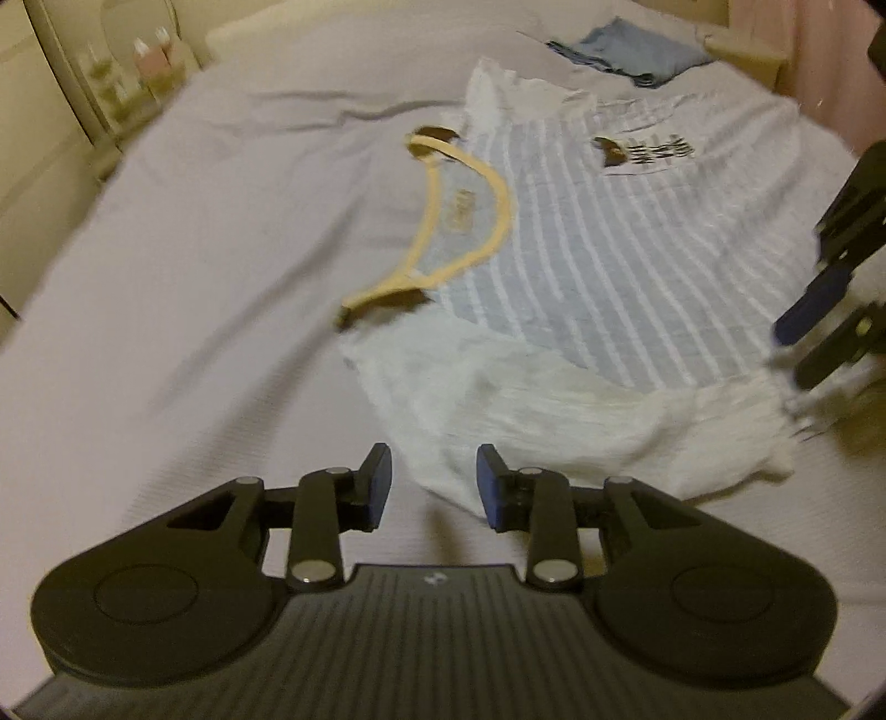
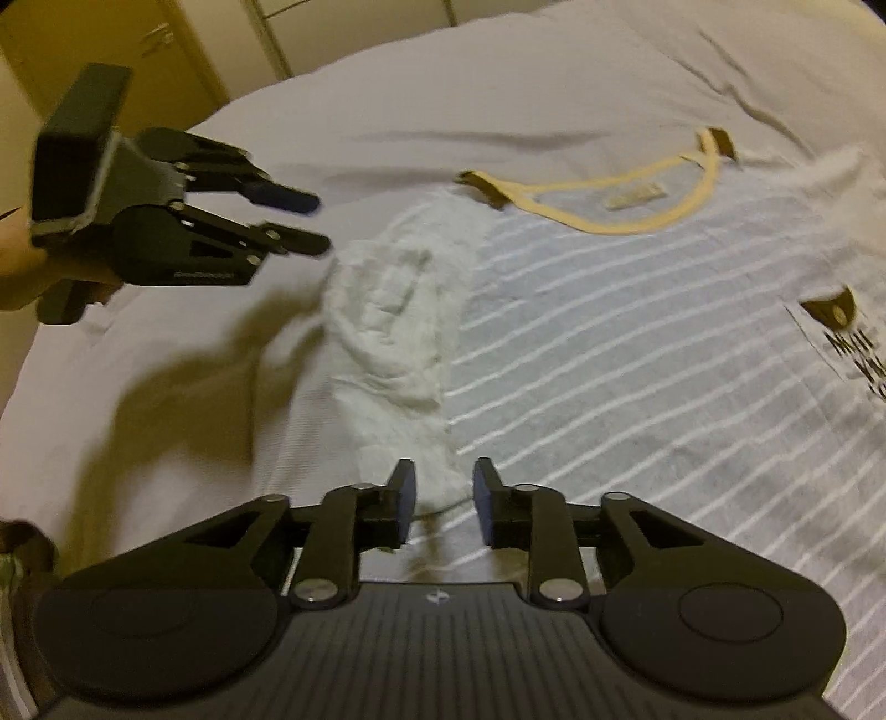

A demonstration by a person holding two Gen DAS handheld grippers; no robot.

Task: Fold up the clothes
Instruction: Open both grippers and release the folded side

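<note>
Striped tee flat on the bed, white sleeve already flipped in over the body. Left gripper and right gripper both apart, holding nothing. Probably early: other sleeve and body folds left.

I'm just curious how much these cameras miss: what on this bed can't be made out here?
- Black lettering on the striped white T-shirt: cut off by the right wrist view's edge, blurred in the left.
- Neck label: too blurred to read.
- Folded blue cloth: garment type unclear, far away.
- Bottles beside the bed: blurred.
</note>
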